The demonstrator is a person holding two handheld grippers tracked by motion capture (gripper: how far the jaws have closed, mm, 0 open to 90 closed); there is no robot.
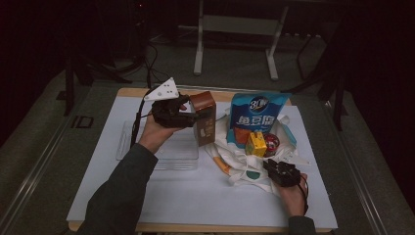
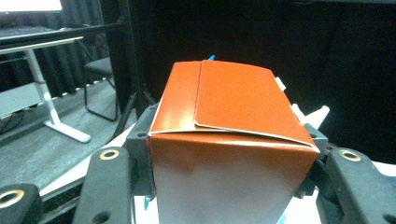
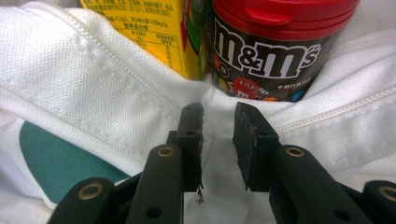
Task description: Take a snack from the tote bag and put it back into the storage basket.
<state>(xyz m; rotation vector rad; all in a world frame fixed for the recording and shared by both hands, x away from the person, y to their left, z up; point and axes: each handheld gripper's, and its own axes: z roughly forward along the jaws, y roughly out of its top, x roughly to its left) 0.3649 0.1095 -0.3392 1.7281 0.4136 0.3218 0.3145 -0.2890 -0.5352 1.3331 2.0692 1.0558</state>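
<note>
A brown carton [image 1: 205, 105] stands upright above the table, and my left gripper [image 1: 195, 117] is shut on its side. In the left gripper view the carton's folded top [image 2: 233, 102] sits between the jaws of my left gripper [image 2: 229, 154], whose pads press on both sides. To its right lies a white tote bag [image 1: 240, 164] that holds a blue snack bag [image 1: 258, 115], a yellow box [image 1: 255, 143] and an M&M's can [image 1: 271, 145]. My right gripper [image 1: 269, 165] [image 3: 217, 116] pinches a fold of the bag's white cloth [image 3: 93, 84] just before the can [image 3: 271, 51].
A clear plastic tray [image 1: 171, 154] lies on the white table mat [image 1: 195, 200] under my left hand. Desk legs [image 1: 198, 44] stand on the dark floor beyond the table's far edge. The mat's front part is bare.
</note>
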